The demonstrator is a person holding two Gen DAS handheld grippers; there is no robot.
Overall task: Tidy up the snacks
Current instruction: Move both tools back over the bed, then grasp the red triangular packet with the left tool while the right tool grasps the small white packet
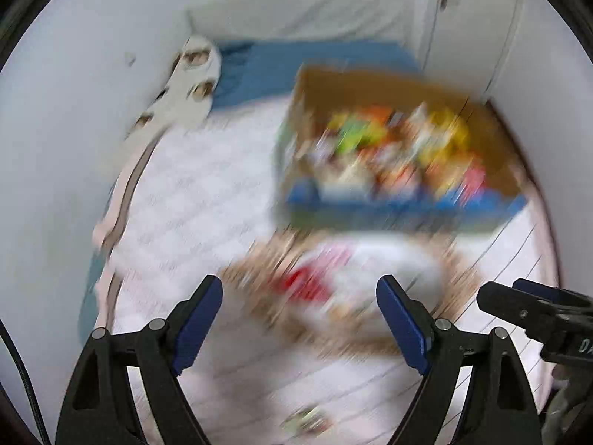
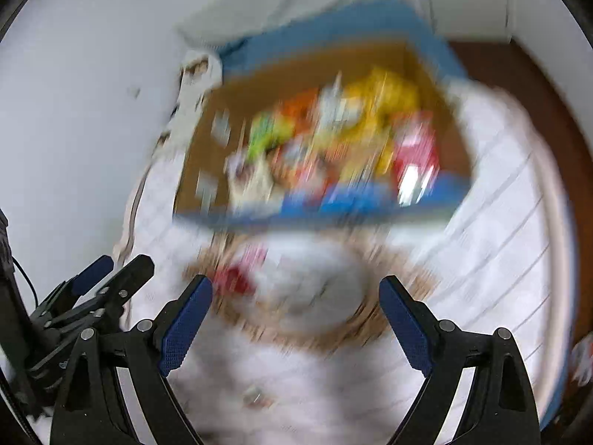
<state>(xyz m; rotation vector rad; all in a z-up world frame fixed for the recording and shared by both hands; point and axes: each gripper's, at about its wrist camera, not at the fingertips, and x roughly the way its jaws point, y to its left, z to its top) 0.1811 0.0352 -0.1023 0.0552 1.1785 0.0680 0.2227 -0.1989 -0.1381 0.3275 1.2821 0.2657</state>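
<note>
Two grippers hang above a white quilted bed (image 1: pixel 192 193), and both views are very blurry. The left gripper (image 1: pixel 299 298) has its blue fingers spread wide with nothing between them. The right gripper (image 2: pixel 295 296) is spread wide and holds nothing too. A cardboard box (image 2: pixel 207 122) sits on the bed, full of bright snacks (image 2: pixel 333 141) in yellow, green, orange and red. Just in front of the box lies a round woven basket (image 2: pixel 404 278) with a red packet (image 2: pixel 233 278) and something white inside. A blue blanket (image 1: pixel 267 66) lies behind the box.
</note>
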